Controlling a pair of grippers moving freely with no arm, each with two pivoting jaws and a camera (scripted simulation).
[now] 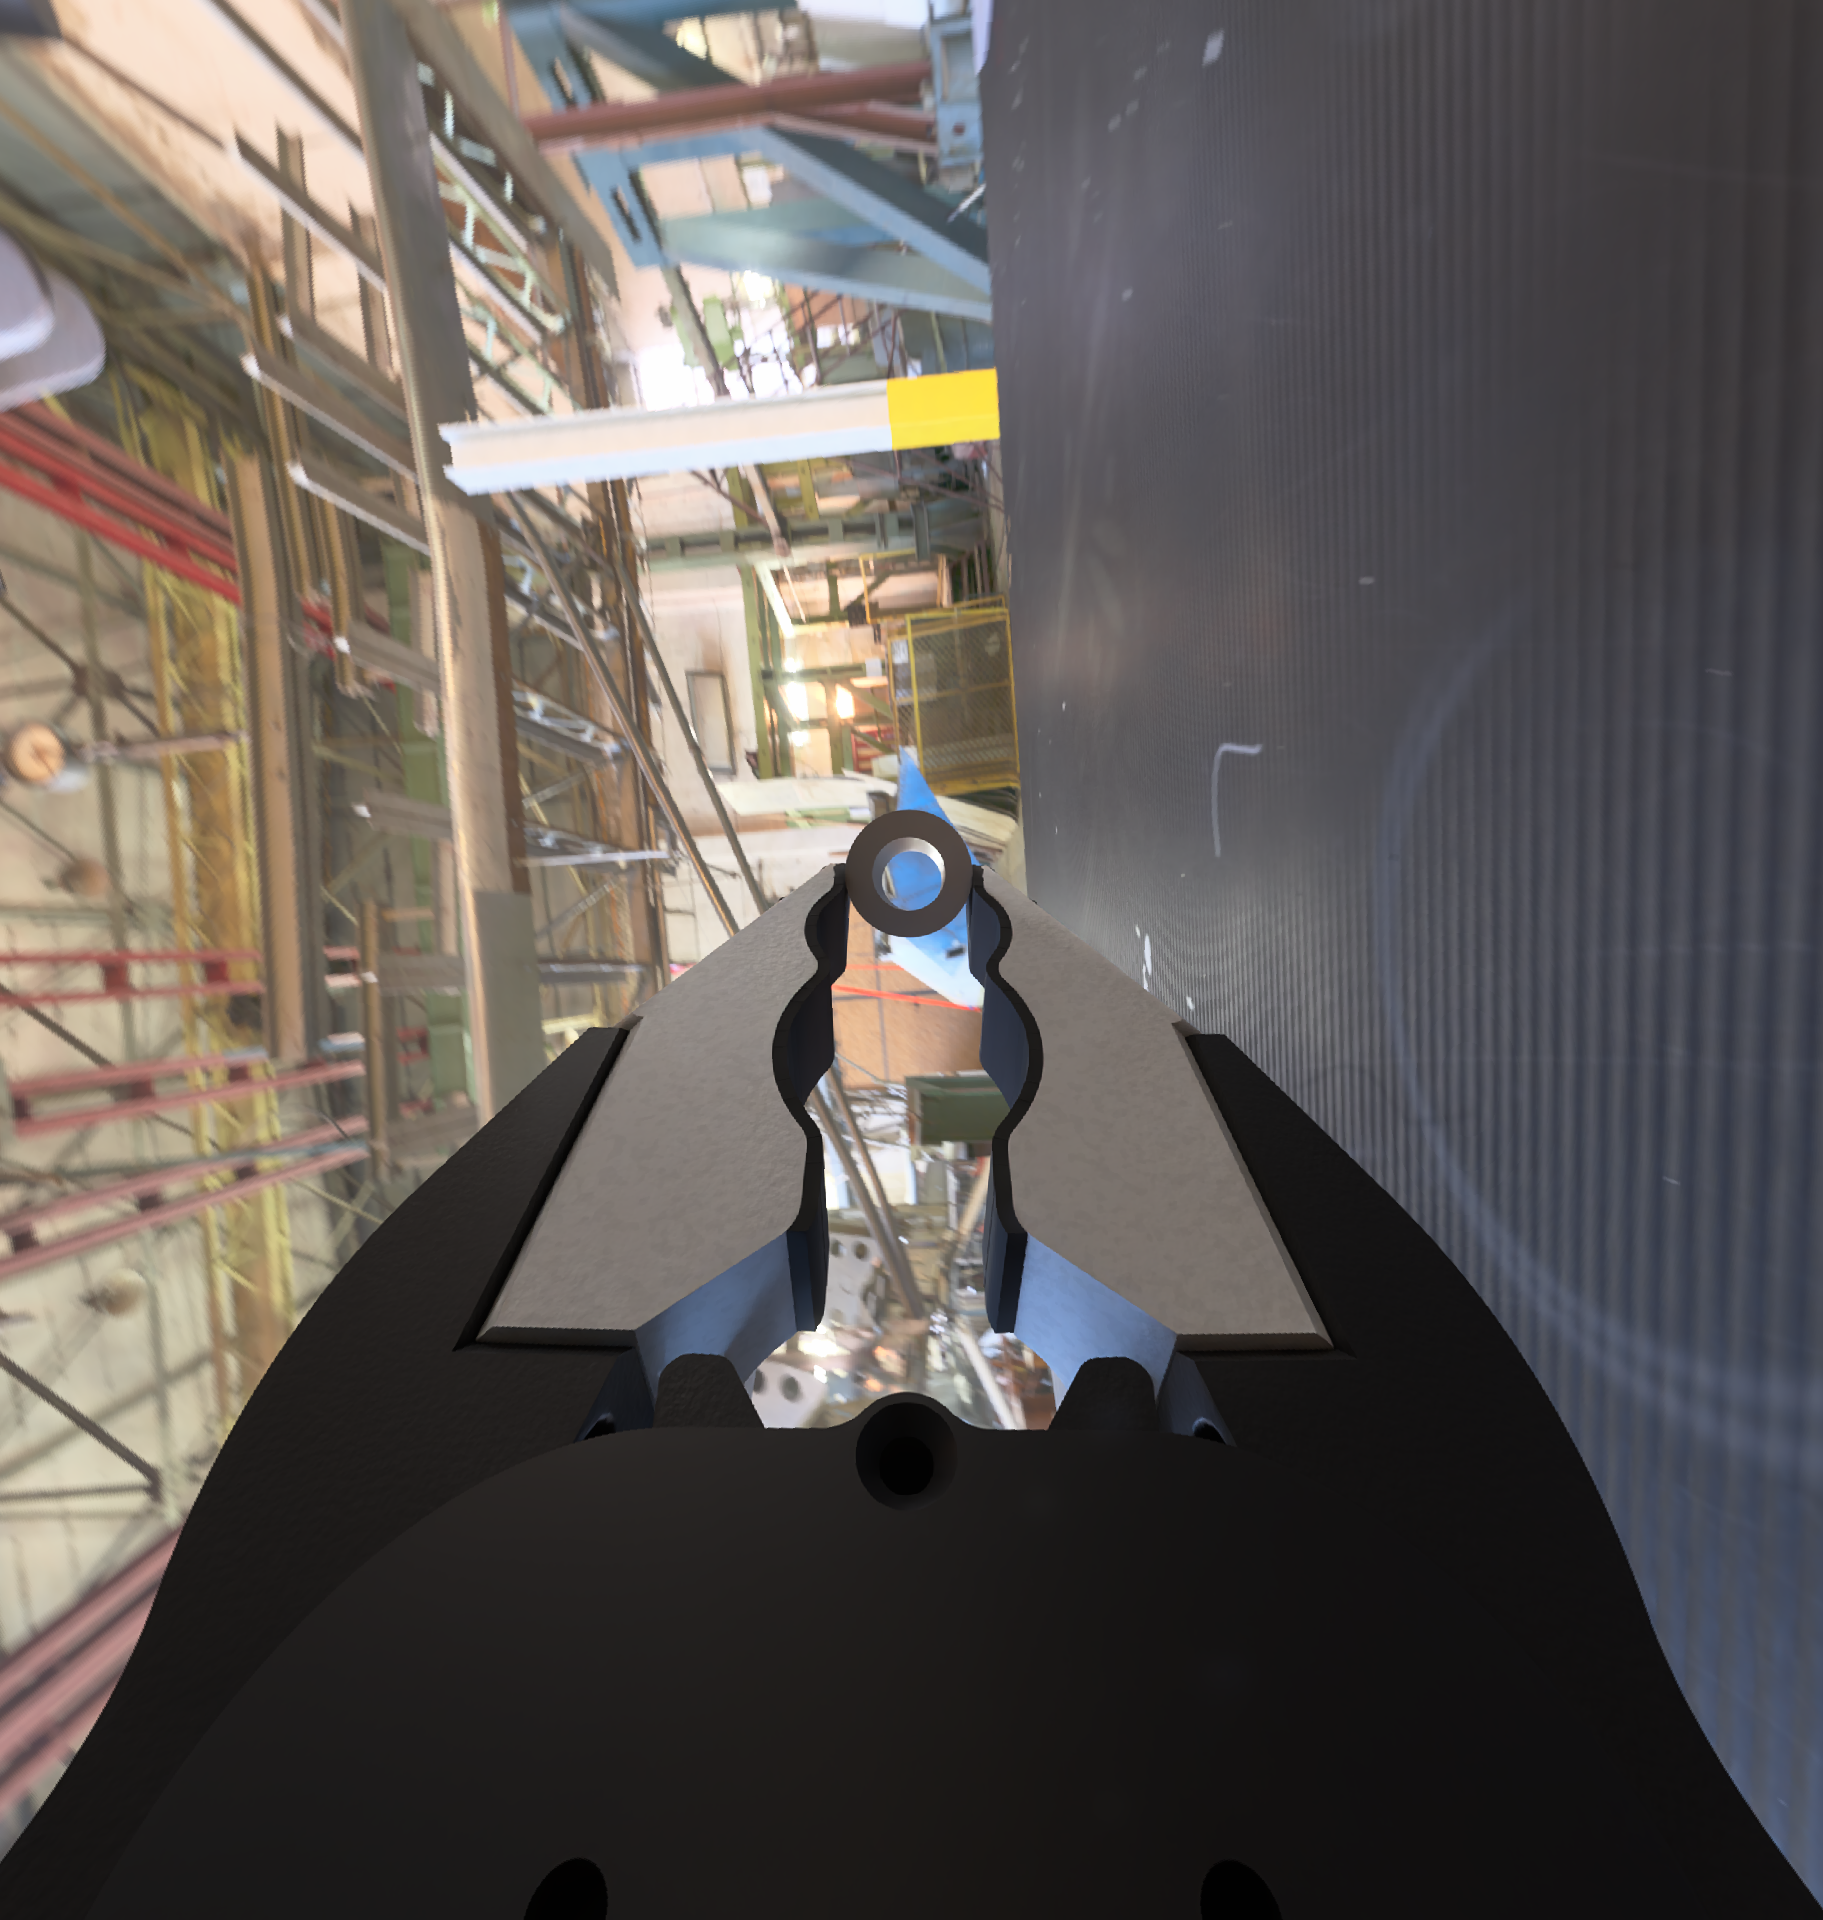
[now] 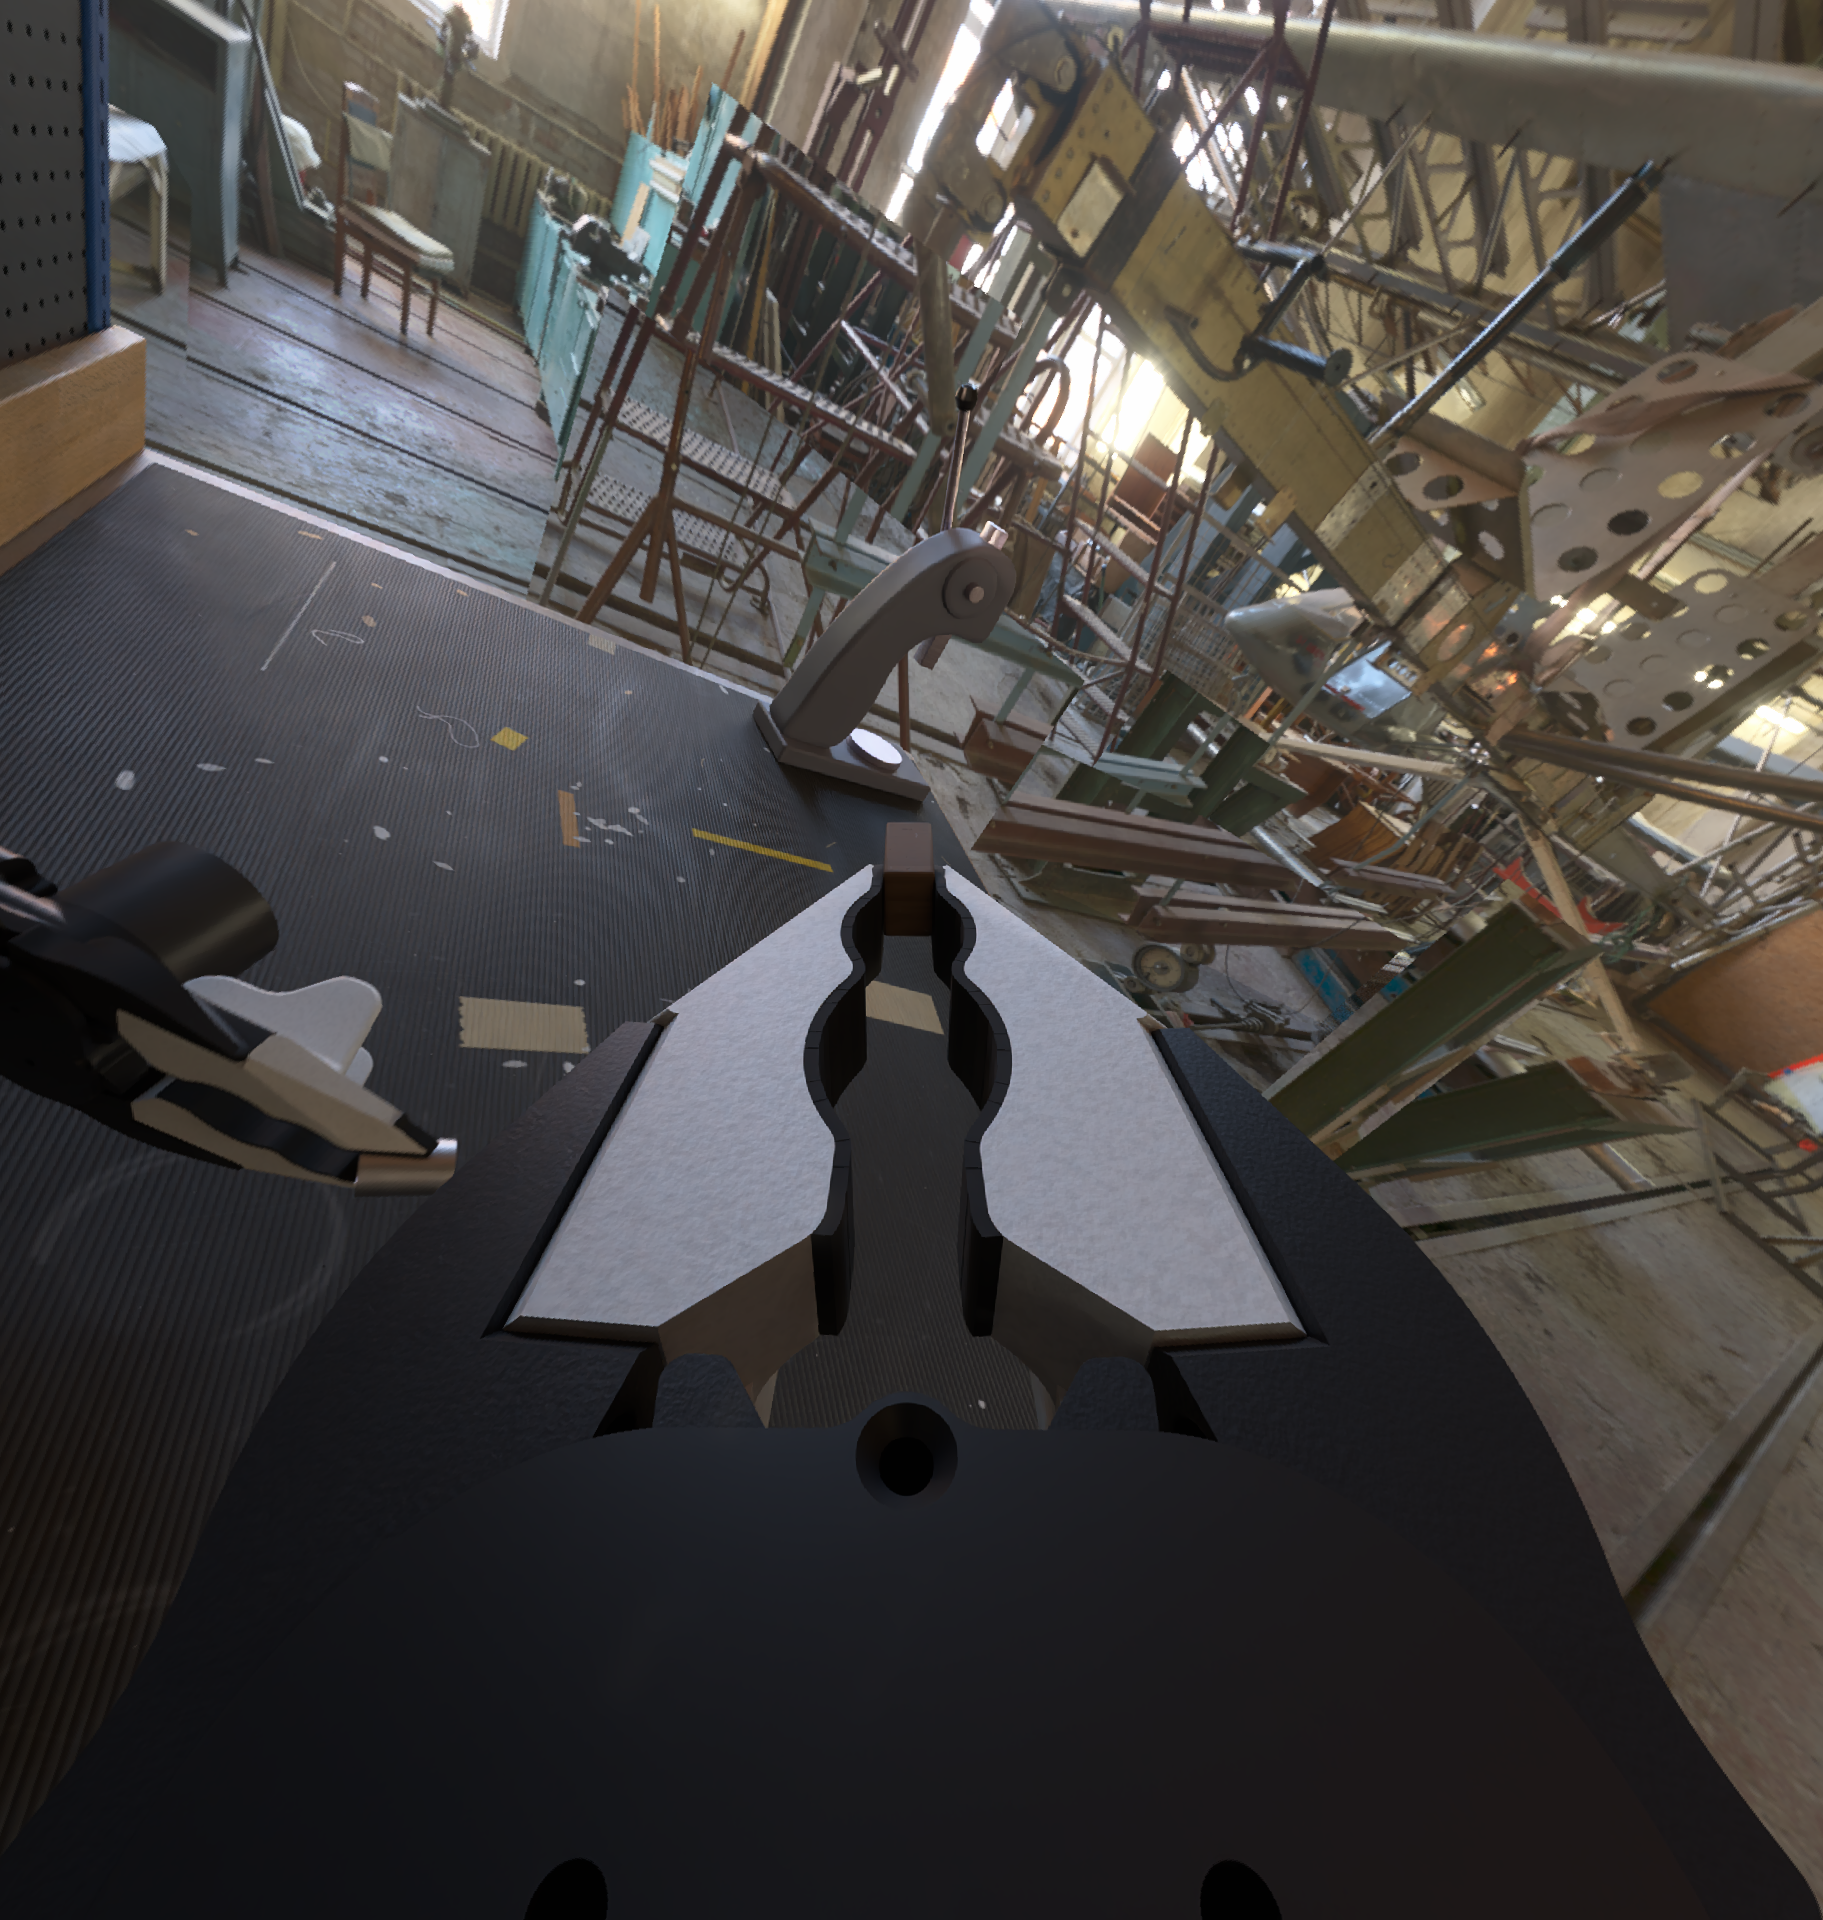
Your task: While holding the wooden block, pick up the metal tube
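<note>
A cluttered workshop hall surrounds a dark ribbed table mat flecked with paint and tape scraps. Rusty scaffolding and steel beams crowd the concrete floor (daylight glares through tall windows behind). A wooden chair stands far back.

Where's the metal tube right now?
The metal tube is pinched at the fingertips of the left gripper, end-on in the left wrist view, held off the dark mat.
</note>
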